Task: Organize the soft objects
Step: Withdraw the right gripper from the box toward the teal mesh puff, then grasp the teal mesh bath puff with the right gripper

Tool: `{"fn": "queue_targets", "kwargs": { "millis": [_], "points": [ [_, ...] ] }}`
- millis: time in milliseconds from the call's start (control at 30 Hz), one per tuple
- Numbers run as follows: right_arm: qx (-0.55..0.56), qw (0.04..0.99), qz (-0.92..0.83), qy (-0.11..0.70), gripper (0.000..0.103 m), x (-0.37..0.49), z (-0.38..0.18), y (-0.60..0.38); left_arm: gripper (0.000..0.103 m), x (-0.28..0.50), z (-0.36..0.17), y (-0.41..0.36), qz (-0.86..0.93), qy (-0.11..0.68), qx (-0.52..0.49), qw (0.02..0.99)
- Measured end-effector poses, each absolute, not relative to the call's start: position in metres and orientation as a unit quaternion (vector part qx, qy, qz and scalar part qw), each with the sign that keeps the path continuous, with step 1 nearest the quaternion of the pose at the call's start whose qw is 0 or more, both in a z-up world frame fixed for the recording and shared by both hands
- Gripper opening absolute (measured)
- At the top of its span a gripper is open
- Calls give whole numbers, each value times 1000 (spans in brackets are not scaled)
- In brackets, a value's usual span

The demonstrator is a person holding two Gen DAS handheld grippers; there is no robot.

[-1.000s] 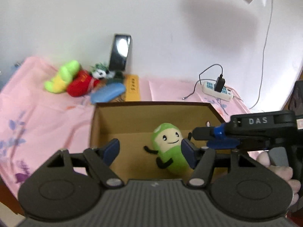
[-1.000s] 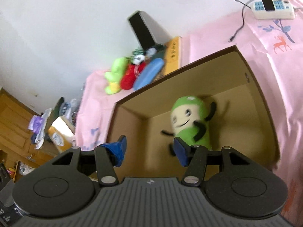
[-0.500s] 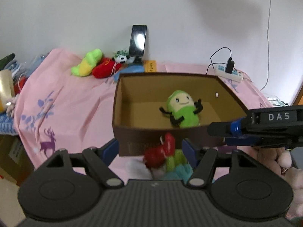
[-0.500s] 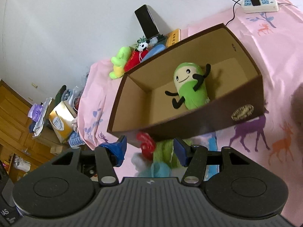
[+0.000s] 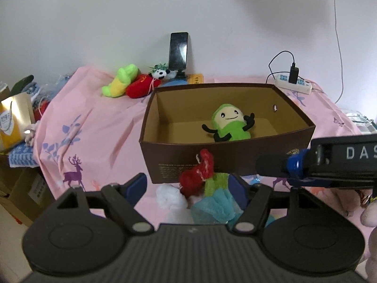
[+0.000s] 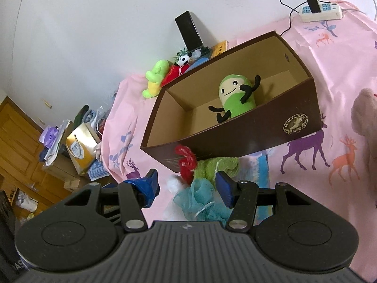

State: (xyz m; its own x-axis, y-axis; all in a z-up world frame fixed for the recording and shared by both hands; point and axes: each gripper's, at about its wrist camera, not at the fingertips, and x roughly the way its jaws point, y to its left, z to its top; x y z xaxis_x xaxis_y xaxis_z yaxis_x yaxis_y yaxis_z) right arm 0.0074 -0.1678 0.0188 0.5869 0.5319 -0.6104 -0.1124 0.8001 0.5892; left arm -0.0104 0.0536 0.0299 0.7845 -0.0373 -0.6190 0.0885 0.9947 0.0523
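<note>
A brown cardboard box (image 5: 235,162) stands open on the pink cloth, with a green smiling plush (image 5: 229,123) lying inside. In front of it lies a pile: a red knitted toy (image 5: 200,172), a green towel (image 5: 215,182), a teal mesh puff (image 5: 212,206) and a white fluffy piece (image 5: 170,198). My left gripper (image 5: 187,187) hovers above this pile with its jaws opening and its pads touching nothing. My right gripper (image 6: 187,185) is open over the same pile (image 6: 202,172), and it shows from the side in the left wrist view (image 5: 271,166).
Green-yellow (image 5: 120,83), red (image 5: 141,87) and panda (image 5: 162,73) plushes lie by the back wall beside a propped phone (image 5: 178,52). A power strip (image 5: 293,85) sits back right. A gold bag (image 5: 14,120) and clutter stand off the left edge. A beige plush (image 6: 365,118) lies right.
Both grippers have drawn back from over the box interior toward the near side. The box now sits farther off, and the pile in front of it has come into view.
</note>
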Motion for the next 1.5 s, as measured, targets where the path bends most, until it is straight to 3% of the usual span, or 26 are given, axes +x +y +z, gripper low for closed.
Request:
{"fn": "queue_targets", "kwargs": {
  "millis": [533, 833, 1200, 1500],
  "points": [
    [288, 823, 206, 444, 38, 9, -8, -168, 71, -6, 8, 60, -16, 358, 39, 933],
    [303, 807, 217, 458, 39, 12, -24, -178, 71, -40, -11, 89, -124, 346, -11, 930],
    [311, 792, 230, 473, 40, 16, -37, -168, 70, -28, -38, 45, -197, 334, 7, 922],
    [275, 803, 225, 479, 41, 23, -54, -149, 37, -3, -64, 47, -192, 358, -15, 914]
  ]
}}
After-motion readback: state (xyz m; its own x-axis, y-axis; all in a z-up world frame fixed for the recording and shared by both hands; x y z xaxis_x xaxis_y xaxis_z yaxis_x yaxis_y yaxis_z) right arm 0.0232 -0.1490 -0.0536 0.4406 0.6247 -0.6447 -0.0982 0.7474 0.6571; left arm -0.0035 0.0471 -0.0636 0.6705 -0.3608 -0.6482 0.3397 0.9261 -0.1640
